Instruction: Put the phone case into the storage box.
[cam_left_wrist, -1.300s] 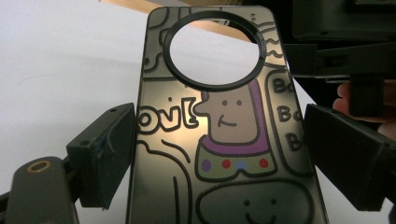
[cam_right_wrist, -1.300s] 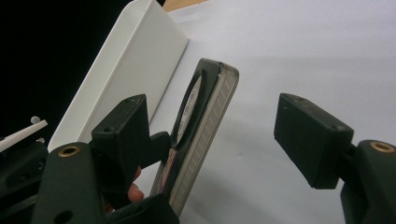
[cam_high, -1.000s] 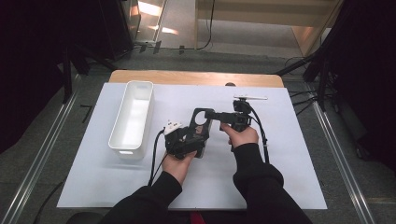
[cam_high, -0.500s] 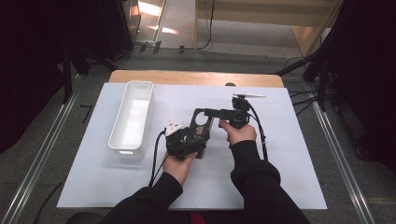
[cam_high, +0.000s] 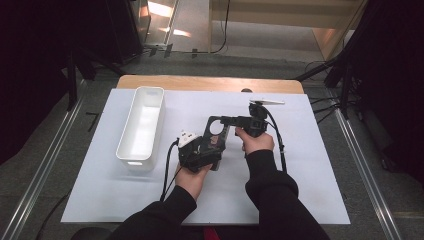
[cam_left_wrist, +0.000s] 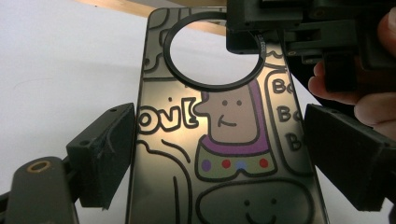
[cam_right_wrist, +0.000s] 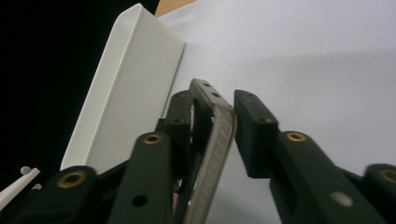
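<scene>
Case (cam_high: 216, 135), a dark phone case, sits above the middle of the white mat (cam_high: 310, 190) in the high view, held off it between both grippers. Its long axis runs from the left gripper (cam_high: 207, 147) up & slightly right; camera-hole end points away from the person, toward the table's far edge. Right gripper (cam_high: 227, 120) comes in from the right at that far end. White tray (cam_high: 141, 125) lies well left, its long side roughly parallel w/ the case.

Left gripper view: case runs straight up the frame, printed cartoon side facing the camera, round hole at top. Both pads (cam_left_wrist: 109, 149) clamp its long edges, near the lower half. Right gripper's black body sits at the hole end, w/ a hand behind it.

Right gripper view: case seen edge-on, standing between the jaws; they've just been closing, left pad on it, right pad (cam_right_wrist: 252, 128) touching or just off, can't tell. Tray beyond, at left.
</scene>
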